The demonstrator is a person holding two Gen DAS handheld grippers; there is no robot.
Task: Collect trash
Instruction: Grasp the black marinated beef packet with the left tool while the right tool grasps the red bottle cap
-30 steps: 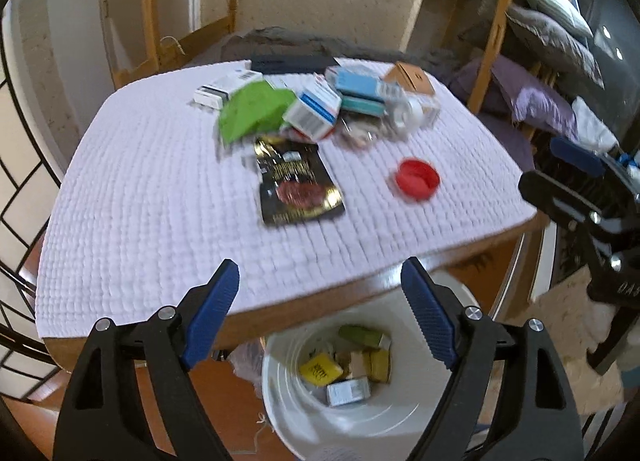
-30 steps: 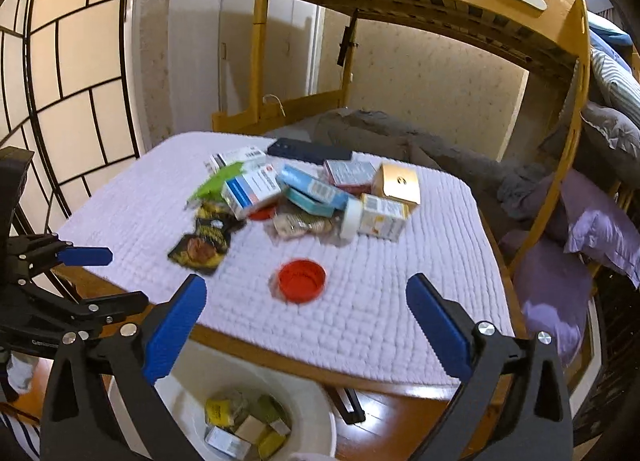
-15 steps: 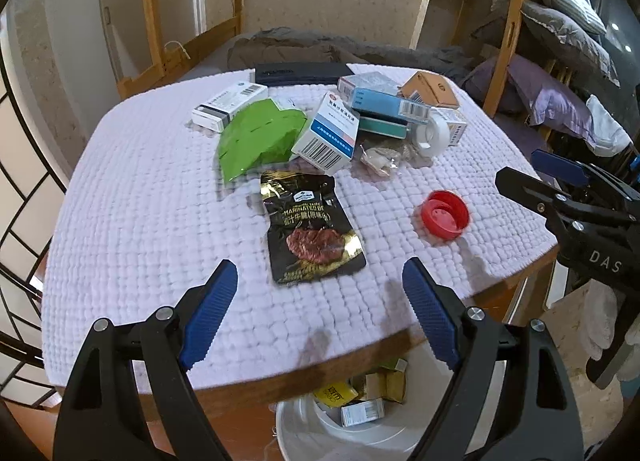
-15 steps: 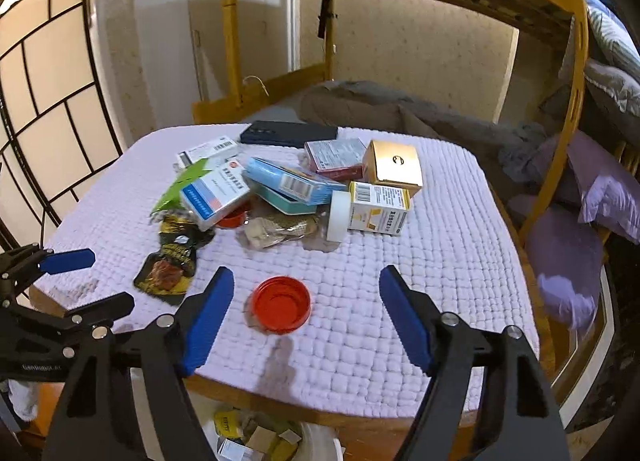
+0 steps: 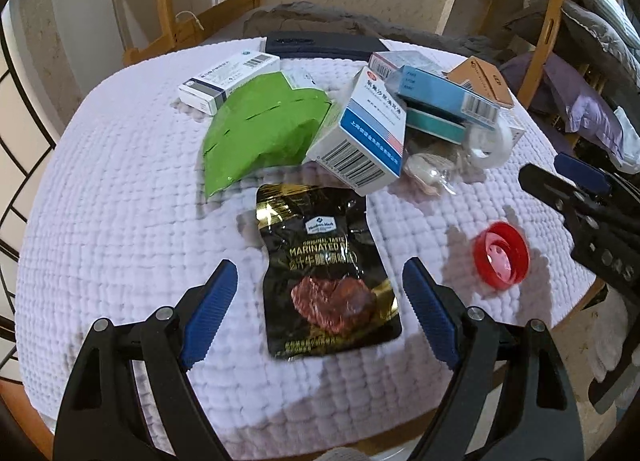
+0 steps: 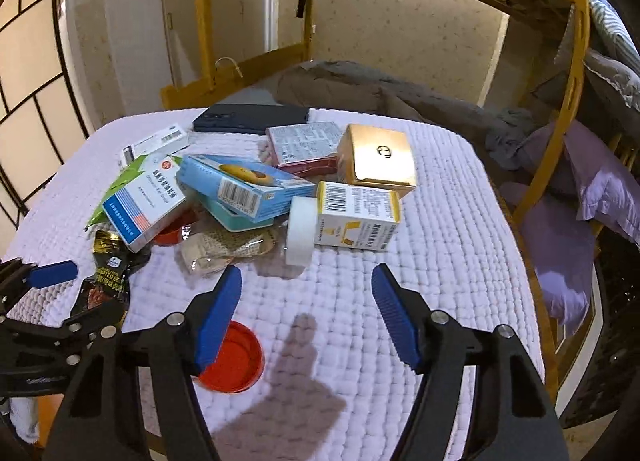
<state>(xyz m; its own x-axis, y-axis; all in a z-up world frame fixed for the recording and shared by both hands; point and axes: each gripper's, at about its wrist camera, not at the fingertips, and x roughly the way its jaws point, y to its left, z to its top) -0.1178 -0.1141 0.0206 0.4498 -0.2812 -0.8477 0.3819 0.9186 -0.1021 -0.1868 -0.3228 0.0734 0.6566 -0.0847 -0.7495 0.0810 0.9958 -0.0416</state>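
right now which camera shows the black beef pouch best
The left wrist view: the pouch lies flat and whole on the white cloth, label readable, between the open left tongs. In the right wrist view the pouch sits at the left edge, crumpled-looking and partly hidden behind the left tongs.

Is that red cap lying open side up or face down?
Open side up: the red cap shows its hollow interior and inner ring, lying flat on the white mat.

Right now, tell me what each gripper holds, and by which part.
Nothing is held. The left gripper is open, its fingers either side of the black pouch. The right gripper is closing on nothing, the red cap beside it.
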